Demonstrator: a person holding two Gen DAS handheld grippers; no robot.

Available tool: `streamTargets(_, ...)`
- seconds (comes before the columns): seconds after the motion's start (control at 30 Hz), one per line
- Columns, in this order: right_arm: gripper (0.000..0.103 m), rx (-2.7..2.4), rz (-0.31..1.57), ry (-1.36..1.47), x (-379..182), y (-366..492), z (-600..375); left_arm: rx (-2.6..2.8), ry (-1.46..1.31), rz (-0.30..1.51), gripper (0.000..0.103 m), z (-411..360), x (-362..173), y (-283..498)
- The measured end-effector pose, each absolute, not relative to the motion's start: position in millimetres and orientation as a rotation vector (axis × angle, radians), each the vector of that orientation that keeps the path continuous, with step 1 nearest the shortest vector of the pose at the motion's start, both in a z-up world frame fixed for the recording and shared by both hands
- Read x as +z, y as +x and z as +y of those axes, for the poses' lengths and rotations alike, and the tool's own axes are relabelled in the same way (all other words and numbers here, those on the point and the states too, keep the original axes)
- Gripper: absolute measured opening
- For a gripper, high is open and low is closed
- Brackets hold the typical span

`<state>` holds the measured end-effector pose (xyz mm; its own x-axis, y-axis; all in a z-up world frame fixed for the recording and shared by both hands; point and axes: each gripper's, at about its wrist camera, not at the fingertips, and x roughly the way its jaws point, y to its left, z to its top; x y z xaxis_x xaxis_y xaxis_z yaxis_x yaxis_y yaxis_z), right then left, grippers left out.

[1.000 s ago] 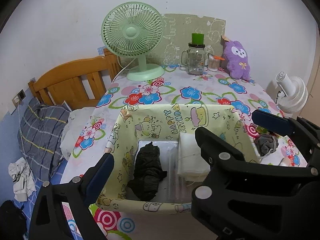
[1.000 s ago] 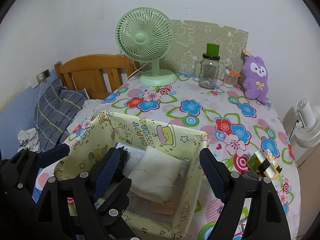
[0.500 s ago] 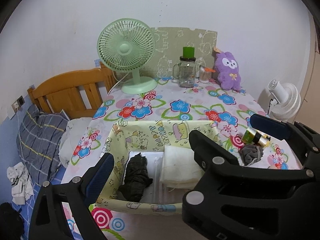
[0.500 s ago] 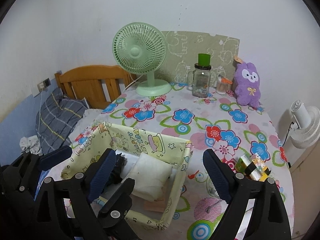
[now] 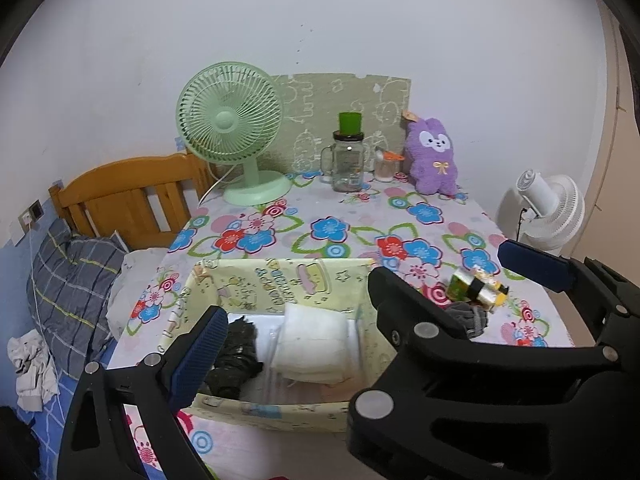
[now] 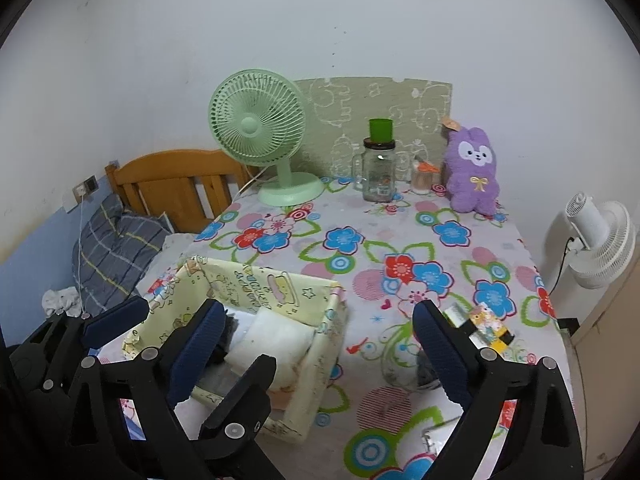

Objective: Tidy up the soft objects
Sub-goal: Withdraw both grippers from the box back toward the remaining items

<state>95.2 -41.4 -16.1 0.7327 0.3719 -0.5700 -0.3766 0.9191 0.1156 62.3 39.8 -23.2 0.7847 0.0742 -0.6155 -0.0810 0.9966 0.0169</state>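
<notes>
Sorting looks partly done: the dark bundle (image 5: 234, 356) and white folded cloth (image 5: 316, 344) lie in the yellow box (image 5: 276, 284) at lower centre. The grey sock (image 5: 474, 318) waits on the tabletop (image 5: 360, 216) right of the box. Both the left hand-held gripper (image 5: 352, 300) and the right hand-held gripper (image 6: 316, 348), whose jaws have just been opening, stand wide and empty.

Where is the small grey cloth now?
In the left wrist view, the grey cloth lies on the flowered table, right of the yellow box, just in front of the small colourful packet.
</notes>
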Motion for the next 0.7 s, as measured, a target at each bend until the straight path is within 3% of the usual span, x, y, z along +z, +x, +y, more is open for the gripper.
streamTargets(0.7,0.097,0.306,0.587,0.014,-10,79,-111,0.006,0.005,0.614,0.099,-24,-17,54)
